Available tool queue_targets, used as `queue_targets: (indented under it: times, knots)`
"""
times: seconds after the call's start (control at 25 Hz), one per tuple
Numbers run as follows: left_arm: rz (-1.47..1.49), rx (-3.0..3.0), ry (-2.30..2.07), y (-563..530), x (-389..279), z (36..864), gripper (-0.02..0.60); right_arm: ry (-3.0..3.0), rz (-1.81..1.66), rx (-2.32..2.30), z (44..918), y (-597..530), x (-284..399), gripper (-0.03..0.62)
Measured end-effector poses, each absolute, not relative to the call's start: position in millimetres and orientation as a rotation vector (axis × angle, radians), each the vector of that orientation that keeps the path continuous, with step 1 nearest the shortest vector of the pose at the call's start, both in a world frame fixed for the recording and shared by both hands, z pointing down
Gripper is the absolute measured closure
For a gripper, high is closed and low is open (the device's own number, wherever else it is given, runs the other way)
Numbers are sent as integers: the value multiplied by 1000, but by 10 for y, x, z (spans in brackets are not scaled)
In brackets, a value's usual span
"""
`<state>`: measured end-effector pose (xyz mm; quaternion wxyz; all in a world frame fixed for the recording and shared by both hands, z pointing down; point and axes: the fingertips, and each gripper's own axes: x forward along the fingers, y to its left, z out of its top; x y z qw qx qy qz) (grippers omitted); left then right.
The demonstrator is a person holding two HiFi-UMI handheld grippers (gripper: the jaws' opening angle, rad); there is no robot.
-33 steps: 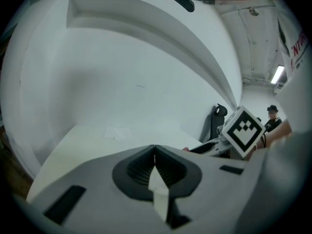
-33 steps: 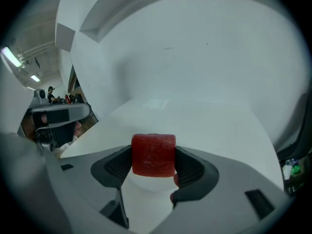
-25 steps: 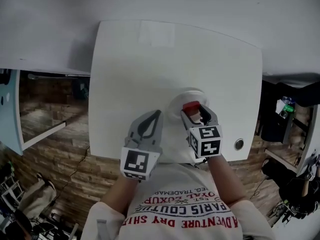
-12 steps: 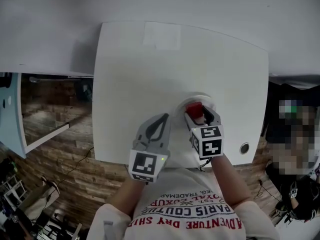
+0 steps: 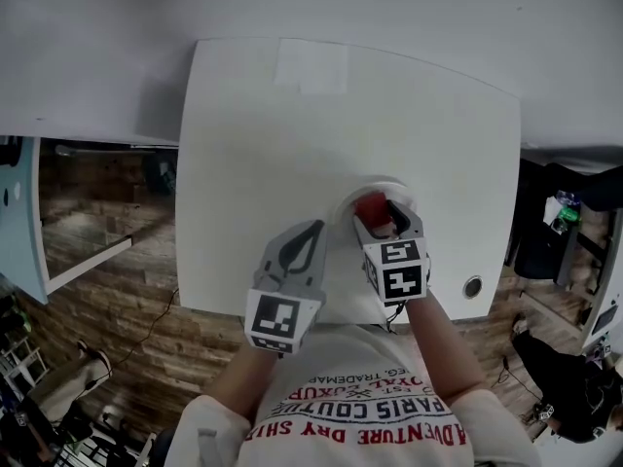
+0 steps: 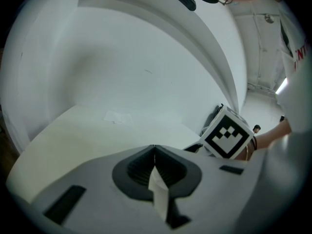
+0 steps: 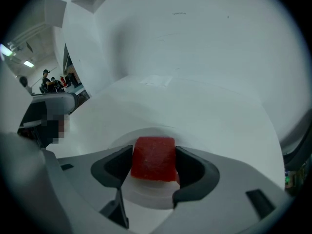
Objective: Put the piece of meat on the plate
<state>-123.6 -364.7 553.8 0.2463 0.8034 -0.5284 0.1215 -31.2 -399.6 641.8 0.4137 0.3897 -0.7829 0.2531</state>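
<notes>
A red cube of meat (image 5: 370,205) sits between the jaws of my right gripper (image 5: 379,215), over the white round plate (image 5: 385,185) near the table's front edge. In the right gripper view both jaws press the sides of the meat (image 7: 154,159), so my right gripper (image 7: 154,156) is shut on it, with the plate (image 7: 146,132) rim showing beyond and under it. I cannot tell whether the meat touches the plate. My left gripper (image 5: 301,245) hovers just left of the plate, shut and empty. In its own view the left gripper (image 6: 155,153) jaws meet.
The white table (image 5: 273,154) has a pale rectangular patch (image 5: 311,66) near its far edge and a round metal grommet (image 5: 472,286) at the front right corner. A white wall runs behind. Wooden floor (image 5: 107,222) lies past the table's left edge.
The right gripper has stayed shut on the meat over the plate, shifting only slightly. The left gripper has barely moved. The head camera has drifted a little.
</notes>
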Motion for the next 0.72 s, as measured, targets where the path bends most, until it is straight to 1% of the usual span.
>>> queue_targets:
  times: [0.2,0.4,0.44,0.52,0.56,0.64,0.72]
  knots:
    - [332,2208,-1439,-3585,-1173,5451,575,-2014,658,998,6308,-3989,-309,301]
    - [311,2221,-1469,-3549,-1175,5266,575,-2113,734,1071,5951,-3996,-283,306]
    - [301,2225,-1475,-3548,-1167,5210,575,-2137,718,1112,5851,-4014,-257,343]
    - [289,2247,-1484,-3546,-1129,5096,575,-2178,673,1223,5634,-4061,-168,476]
    - [287,2261,-1487,-3540,-1105,5042,575,-2195,657,1273,5530,-4073,-123,523]
    - [285,2293,-1490,-3524,-1051,4924,575,-2235,647,1340,5334,-4070,-56,567]
    - [267,2323,-1500,-3522,-997,4764,575,-2296,638,1368,5135,-4046,-23,582]
